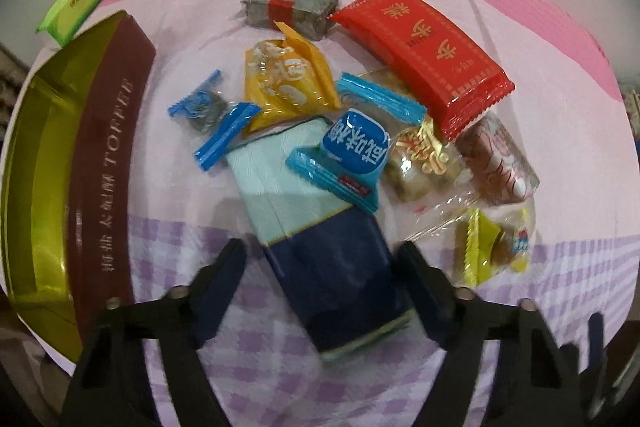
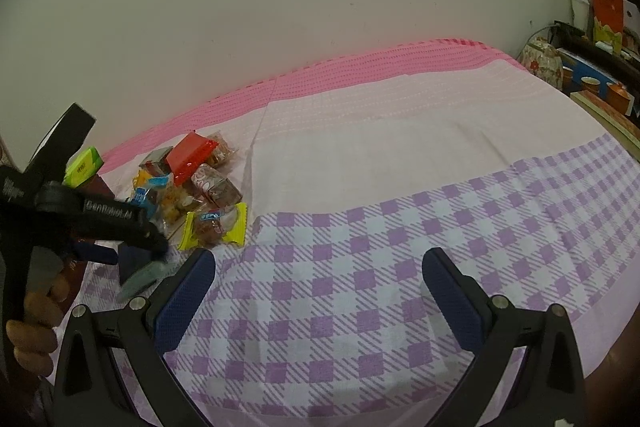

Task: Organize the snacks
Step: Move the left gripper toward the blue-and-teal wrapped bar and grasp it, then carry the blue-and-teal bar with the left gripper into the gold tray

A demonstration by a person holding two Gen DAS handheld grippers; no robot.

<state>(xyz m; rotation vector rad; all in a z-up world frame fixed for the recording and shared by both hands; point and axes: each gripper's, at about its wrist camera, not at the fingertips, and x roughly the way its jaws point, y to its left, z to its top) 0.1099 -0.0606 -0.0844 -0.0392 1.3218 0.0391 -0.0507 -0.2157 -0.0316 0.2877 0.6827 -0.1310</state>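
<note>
Left wrist: navy-mint packet (image 1: 312,227), long axis seemingly toward pile.

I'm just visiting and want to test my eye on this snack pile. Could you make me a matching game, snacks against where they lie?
Things:
1. green packet
2. red packet
3. navy and pale blue packet
4. gold and brown box

Places:
A. between the left hand-held gripper's fingers
B. far left corner, apart from the pile
C. along the left edge
D. back right of the pile

Pairs: 1-B, 2-D, 3-A, 4-C
</note>
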